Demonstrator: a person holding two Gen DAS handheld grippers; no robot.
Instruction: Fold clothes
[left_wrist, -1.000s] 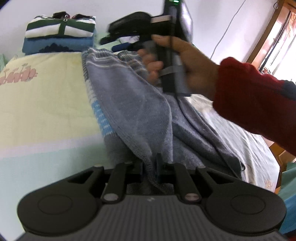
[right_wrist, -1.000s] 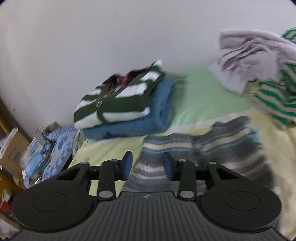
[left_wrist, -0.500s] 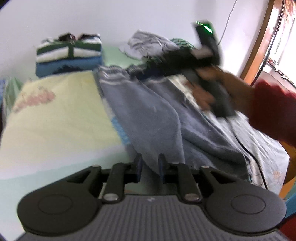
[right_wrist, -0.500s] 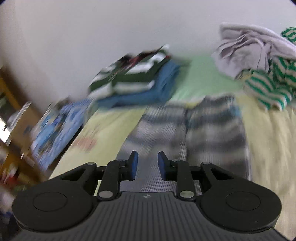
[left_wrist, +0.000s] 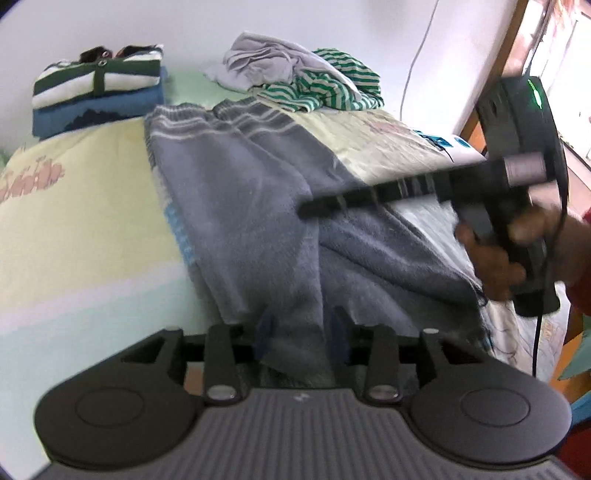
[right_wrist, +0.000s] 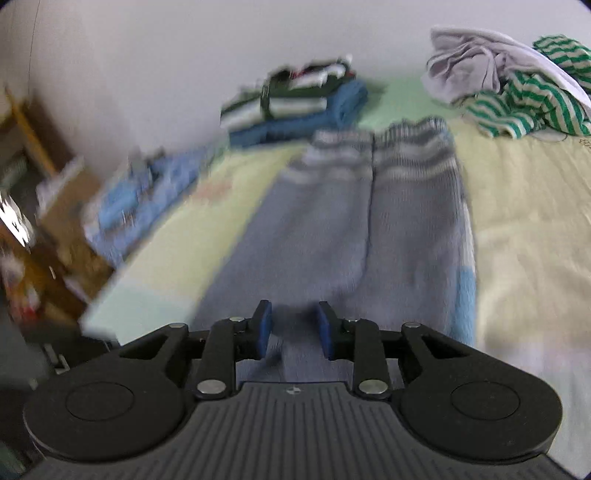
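On the bed (left_wrist: 85, 221) lies the soft, floppy grey towel (left_wrist: 236, 206). Left gripper (left_wrist: 301, 332) is opening around its near edge; right gripper (right_wrist: 293, 328) hovers half open, empty. Grab corners.

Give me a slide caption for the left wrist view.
Left gripper opening around the grey garment on the bed.

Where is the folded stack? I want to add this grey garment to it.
In the left wrist view the folded stack sits at the far left of the bed against the wall, just beyond the grey garment's striped end.
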